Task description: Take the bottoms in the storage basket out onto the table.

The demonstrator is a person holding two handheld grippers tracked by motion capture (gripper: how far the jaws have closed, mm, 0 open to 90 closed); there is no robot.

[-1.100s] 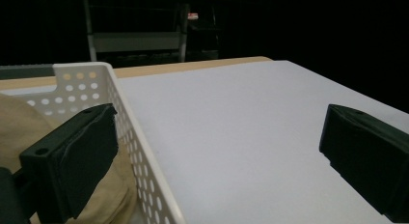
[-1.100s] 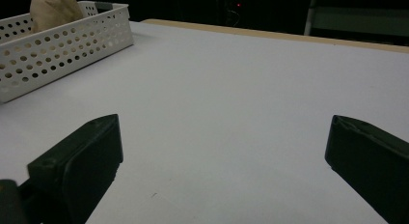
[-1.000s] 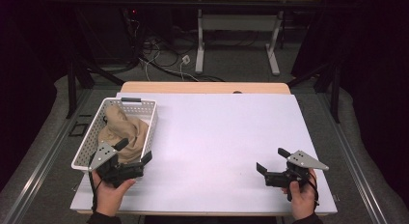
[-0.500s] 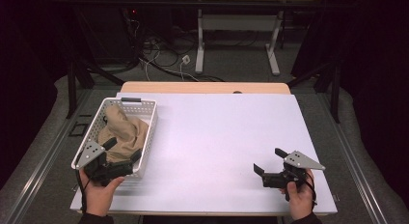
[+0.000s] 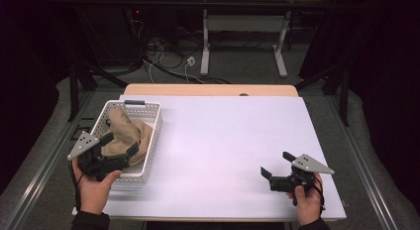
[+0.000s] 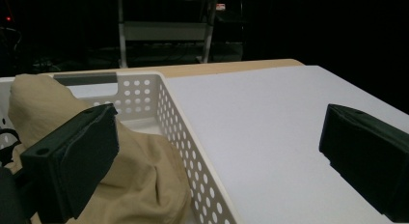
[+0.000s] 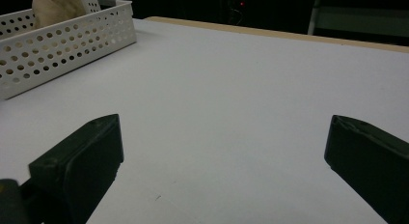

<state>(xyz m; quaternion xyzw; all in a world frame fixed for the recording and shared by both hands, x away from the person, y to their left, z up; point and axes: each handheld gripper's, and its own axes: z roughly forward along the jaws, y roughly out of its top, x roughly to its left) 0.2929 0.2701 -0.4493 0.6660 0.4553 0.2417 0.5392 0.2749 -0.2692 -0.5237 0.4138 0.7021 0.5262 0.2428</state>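
Note:
A white perforated basket (image 5: 156,128) stands at the left of the white table (image 5: 228,136), with a tan cloth (image 5: 126,132) bunched inside it. My left gripper (image 5: 120,143) hovers open at the basket's near end. In the left gripper view one jaw is over the cloth (image 6: 144,175) and the other is over the table, astride the basket's right wall (image 6: 185,127). My right gripper (image 5: 276,163) is held open low over the bare table near the front right, with nothing between its fingers. It looks toward the basket (image 7: 58,45) and the cloth (image 7: 55,4) far off.
A strip of wooden tabletop (image 5: 210,89) runs along the far edge. Beyond it on the floor are white desk legs (image 5: 205,46) and loose cables (image 5: 168,54). Dark stands flank the table on both sides.
My left gripper has moved left and a little away from the person, from the table beside the basket to over its near end. The right gripper has barely shifted.

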